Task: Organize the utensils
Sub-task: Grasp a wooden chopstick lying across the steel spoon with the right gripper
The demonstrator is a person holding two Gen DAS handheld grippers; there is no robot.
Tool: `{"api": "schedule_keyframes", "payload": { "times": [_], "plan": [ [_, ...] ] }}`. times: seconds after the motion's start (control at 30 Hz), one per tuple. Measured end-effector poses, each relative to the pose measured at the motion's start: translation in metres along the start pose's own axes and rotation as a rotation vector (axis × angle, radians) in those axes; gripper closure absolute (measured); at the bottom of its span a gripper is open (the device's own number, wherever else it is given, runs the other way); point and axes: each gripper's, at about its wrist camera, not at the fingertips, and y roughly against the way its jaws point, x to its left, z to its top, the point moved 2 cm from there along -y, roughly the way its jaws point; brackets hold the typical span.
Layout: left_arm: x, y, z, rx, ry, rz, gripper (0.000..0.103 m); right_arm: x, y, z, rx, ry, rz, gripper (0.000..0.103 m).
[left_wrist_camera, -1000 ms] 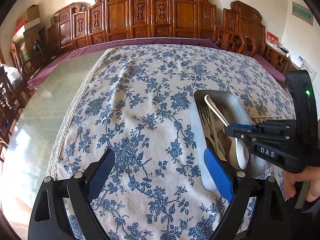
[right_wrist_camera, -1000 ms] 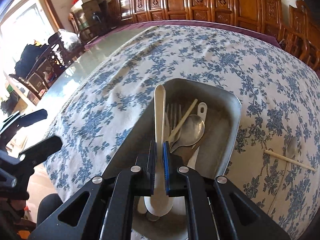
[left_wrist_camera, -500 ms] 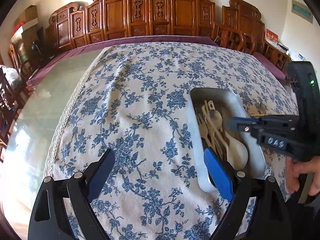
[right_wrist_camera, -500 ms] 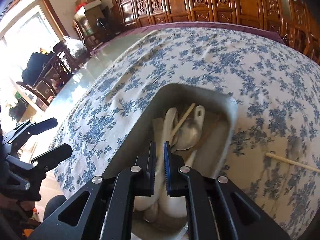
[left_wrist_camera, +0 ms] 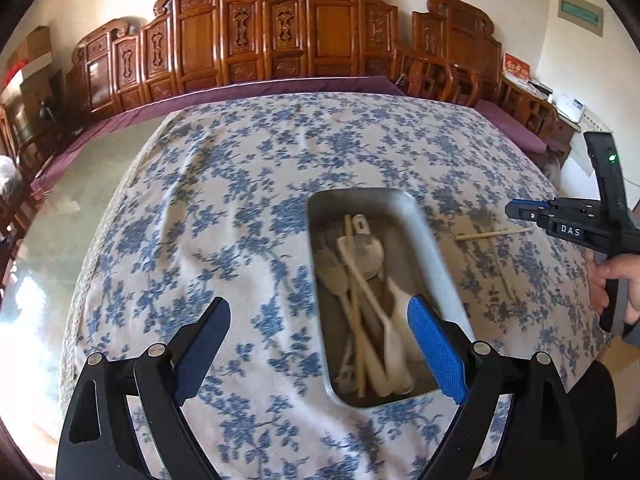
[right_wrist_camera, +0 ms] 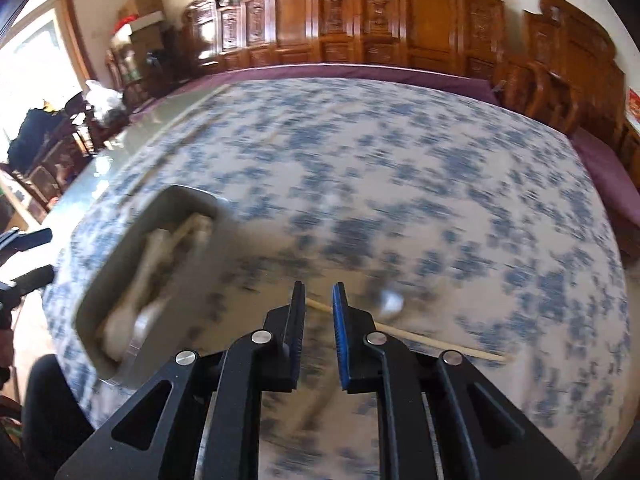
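**Utensil tray and loose chopstick on floral cloth**

Where the grey metal tray (left_wrist_camera: 430, 254) sits on the blue-flowered tablecloth (left_wrist_camera: 224, 216), it holds a jumble of utensils: a white plastic spoon (left_wrist_camera: 394, 310), a metal spoon (left_wrist_camera: 370, 254), a pale fork (left_wrist_camera: 332, 276) and a wooden chopstick (left_wrist_camera: 352, 280), overlapping; the exact count cannot be told.

1 loose chopstick (right_wrist_camera: 436, 345) lies on the cloth to the right of the tray, well apart from it.

Right gripper (right_wrist_camera: 319, 300): over the cloth, fingers a little apart, empty, straddling the near end of the loose chopstick without touching it as far as the blur allows.

Left gripper (left_wrist_camera: 318, 332): fingers spread wide, empty, its blue pad (left_wrist_camera: 436, 356) above the tray's near corner.

Surround: carved wooden chairs (left_wrist_camera: 332, 36) behind the table.
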Motion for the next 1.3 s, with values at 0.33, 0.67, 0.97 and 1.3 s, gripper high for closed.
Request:
{"api": "schedule_keyframes", "payload": {
  "times": [0.33,0.67,0.97,1.3],
  "plan": [
    [-0.038,-0.014,0.007,0.004,-0.021,-0.043,0.016,-0.052,-0.023,-0.016,0.066,0.024,-0.044,0.068],
    [-0.075,-0.028,0.013,0.013,-0.048,-0.086,0.016,-0.055,-0.048,-0.019,0.139,0.083,0.034,0.068],
    [-0.088,-0.032,0.012,0.020,-0.065,-0.094,0.016,-0.042,-0.043,-0.036,0.207,0.154,0.073,0.068],
    [-0.089,-0.026,0.009,0.014,-0.061,-0.094,0.016,-0.013,-0.027,-0.063,0.227,0.271,0.067,0.068]
  ]
}}
